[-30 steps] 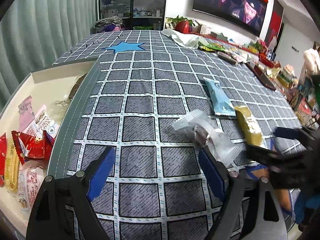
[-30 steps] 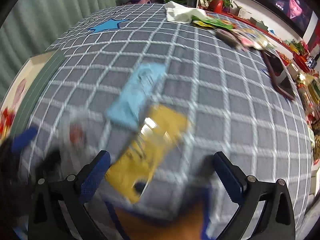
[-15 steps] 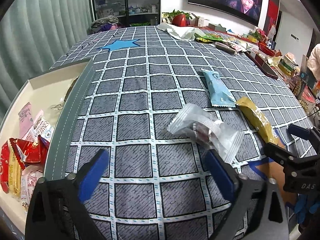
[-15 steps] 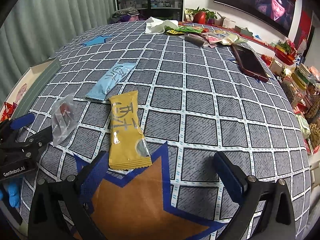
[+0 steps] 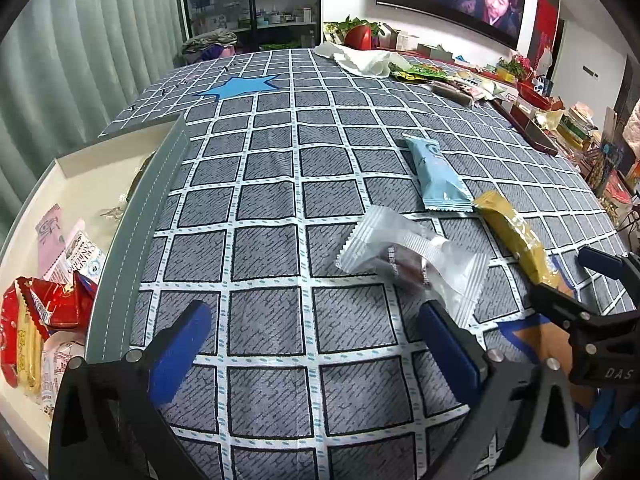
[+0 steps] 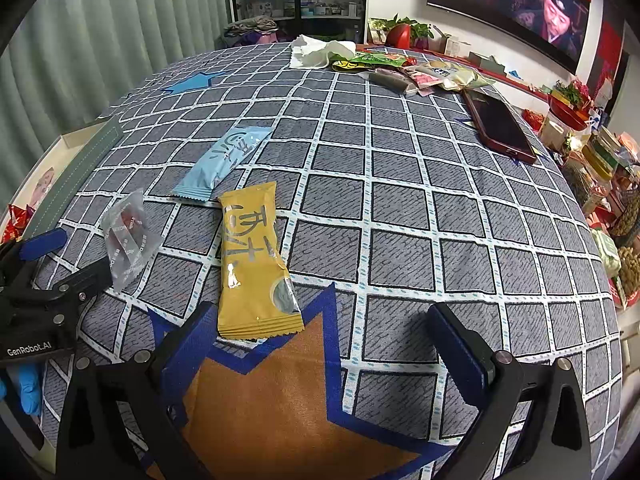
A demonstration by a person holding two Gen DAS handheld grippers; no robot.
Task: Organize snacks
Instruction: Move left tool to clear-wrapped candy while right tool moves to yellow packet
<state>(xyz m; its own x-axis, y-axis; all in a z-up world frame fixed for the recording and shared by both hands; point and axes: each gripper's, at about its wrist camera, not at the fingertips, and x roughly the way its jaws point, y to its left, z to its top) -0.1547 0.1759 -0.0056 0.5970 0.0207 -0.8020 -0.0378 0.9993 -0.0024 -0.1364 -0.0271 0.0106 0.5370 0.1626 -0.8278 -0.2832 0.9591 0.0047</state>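
Observation:
Three snack packets lie on the grey checked cloth. The clear packet rests just beyond my left gripper's right finger. Past it lie a light blue packet and a yellow packet. My left gripper stands open over bare cloth. My right gripper is also open, the yellow packet's near end just ahead of its left finger. A white box at the left holds several snack packets.
The box's grey lid edge runs along the cloth's left side. A dark phone, a white tissue and more snack wrappers lie at the far side. Cluttered goods line the right edge. A blue-gloved hand holds the left gripper.
The left gripper's jaws have spread wider. The right wrist view has swung right and settled from a blur, with the yellow packet now sharp ahead of the left finger.

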